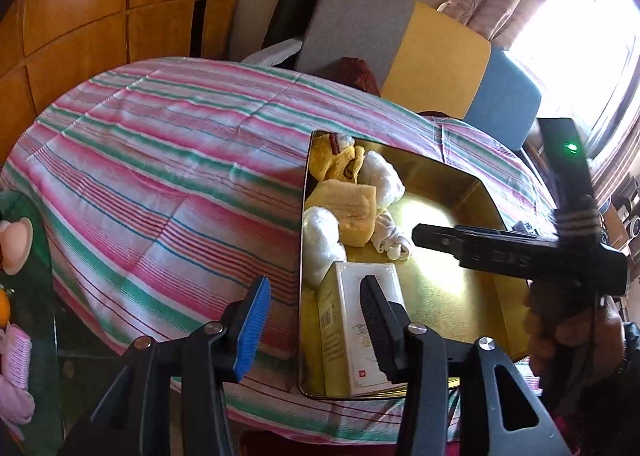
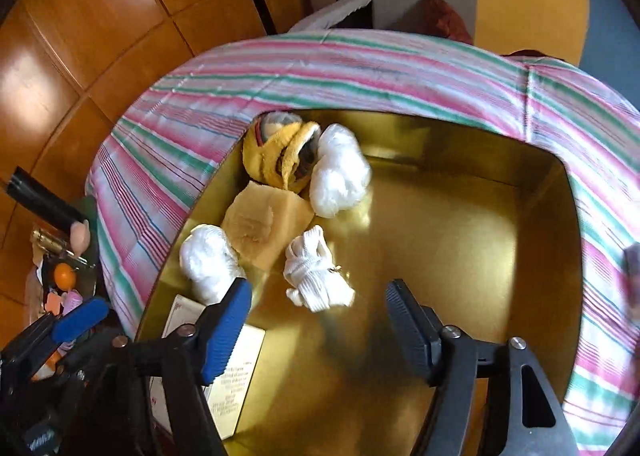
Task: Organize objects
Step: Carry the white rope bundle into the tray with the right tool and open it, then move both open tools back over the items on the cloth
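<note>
A gold tin tray [image 1: 472, 296] [image 2: 460, 240] lies on a striped cloth. In it are a yellow knit bundle [image 1: 340, 160] [image 2: 280, 152], a pale yellow folded cloth [image 1: 352, 208] [image 2: 264, 224], two white fluffy bundles [image 1: 384, 176] [image 2: 340, 176] [image 2: 208, 256], rolled white socks [image 1: 394, 240] [image 2: 316, 276] and a white and gold box [image 1: 352, 336] [image 2: 236, 376]. My left gripper [image 1: 316, 296] is open and empty, over the tray's near left rim and the box. My right gripper [image 2: 320, 316] is open and empty, just above the tray floor near the socks; it shows in the left wrist view [image 1: 480, 248].
The striped cloth [image 1: 160, 160] [image 2: 360, 60] covers a rounded table. A grey, yellow and blue sofa [image 1: 420, 52] stands behind it. At left, a glass side table [image 1: 28, 296] holds pink items and an orange [image 2: 64, 274]. Wooden panelling [image 1: 100, 16] is at back left.
</note>
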Tool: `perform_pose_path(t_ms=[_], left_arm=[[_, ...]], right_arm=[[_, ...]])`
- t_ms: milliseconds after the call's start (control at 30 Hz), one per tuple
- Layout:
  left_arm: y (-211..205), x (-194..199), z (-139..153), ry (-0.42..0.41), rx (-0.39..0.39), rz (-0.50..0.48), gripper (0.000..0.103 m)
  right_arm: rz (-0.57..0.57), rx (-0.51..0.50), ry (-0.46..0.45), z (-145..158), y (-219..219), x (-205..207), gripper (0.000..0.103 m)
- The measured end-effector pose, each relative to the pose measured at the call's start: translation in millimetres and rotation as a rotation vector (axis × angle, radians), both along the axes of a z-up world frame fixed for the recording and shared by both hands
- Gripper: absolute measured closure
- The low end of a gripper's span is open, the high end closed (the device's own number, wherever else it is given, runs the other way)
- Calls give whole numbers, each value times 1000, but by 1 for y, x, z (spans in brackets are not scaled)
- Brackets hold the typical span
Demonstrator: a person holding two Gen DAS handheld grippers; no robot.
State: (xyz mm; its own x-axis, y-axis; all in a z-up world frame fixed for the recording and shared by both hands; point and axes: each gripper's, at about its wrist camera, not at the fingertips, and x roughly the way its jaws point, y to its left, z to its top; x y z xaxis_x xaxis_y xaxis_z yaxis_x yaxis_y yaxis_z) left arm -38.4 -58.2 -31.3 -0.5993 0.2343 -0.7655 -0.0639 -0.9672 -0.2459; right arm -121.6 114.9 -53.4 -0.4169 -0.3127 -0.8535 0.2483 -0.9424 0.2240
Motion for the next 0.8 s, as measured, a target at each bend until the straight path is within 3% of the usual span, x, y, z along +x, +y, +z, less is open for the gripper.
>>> perform_pose_path(t_ms=[400, 800], left_arm=[[32, 13, 19, 48, -51, -90, 56], [88, 17, 25, 42, -117, -219, 56]], right_arm=[[-37, 21, 134, 43, 58, 58, 16], [-284, 48, 200, 62, 189, 90, 11]])
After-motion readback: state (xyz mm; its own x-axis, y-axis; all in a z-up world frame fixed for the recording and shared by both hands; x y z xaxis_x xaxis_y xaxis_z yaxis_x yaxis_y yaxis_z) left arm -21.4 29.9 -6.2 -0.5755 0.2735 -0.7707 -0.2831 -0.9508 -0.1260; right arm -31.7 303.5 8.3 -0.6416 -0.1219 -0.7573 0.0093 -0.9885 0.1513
